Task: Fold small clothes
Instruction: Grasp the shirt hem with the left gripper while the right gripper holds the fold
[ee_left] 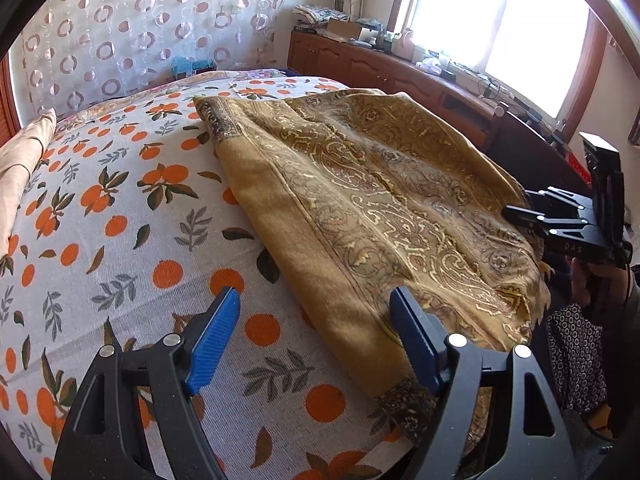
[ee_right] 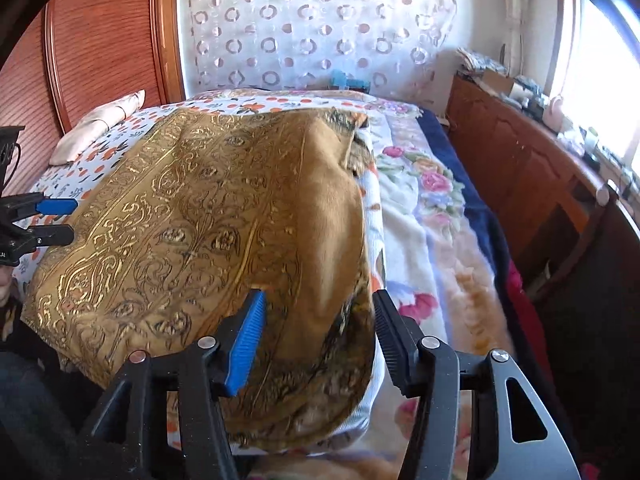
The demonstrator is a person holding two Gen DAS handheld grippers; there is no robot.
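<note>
1. Left wrist view shows us a golden cloth (ee_left: 372,200) with curly patterns lying on the bed (ee_left: 120,220), on a sheet with oranges on it.
2. Our left tool (ee_left: 314,328) is wide open. One blue finger (ee_left: 416,336) is over the near edge of the cloth, the other is over the sheet. Nothing is pinched in it.
3. Right wrist view shows our right tool (ee_right: 318,332) partly open too. The cloth (ee_right: 200,216) lies under it and between its fingers, but the pads do not squeeze it.
4. We think the cloth looks folded over already, because a plain brown flap (ee_right: 332,216) lies on top along its right side.
5. We think we are between folds now, with both tools free and the cloth resting on the bed.
6. Next we would need to pick two corners on the near edge, one for each tool, and close on them.
7. We should pinch both layers together, so the fold does not slip apart.
8. Then the near edge could go up and over to the far edge.
</note>
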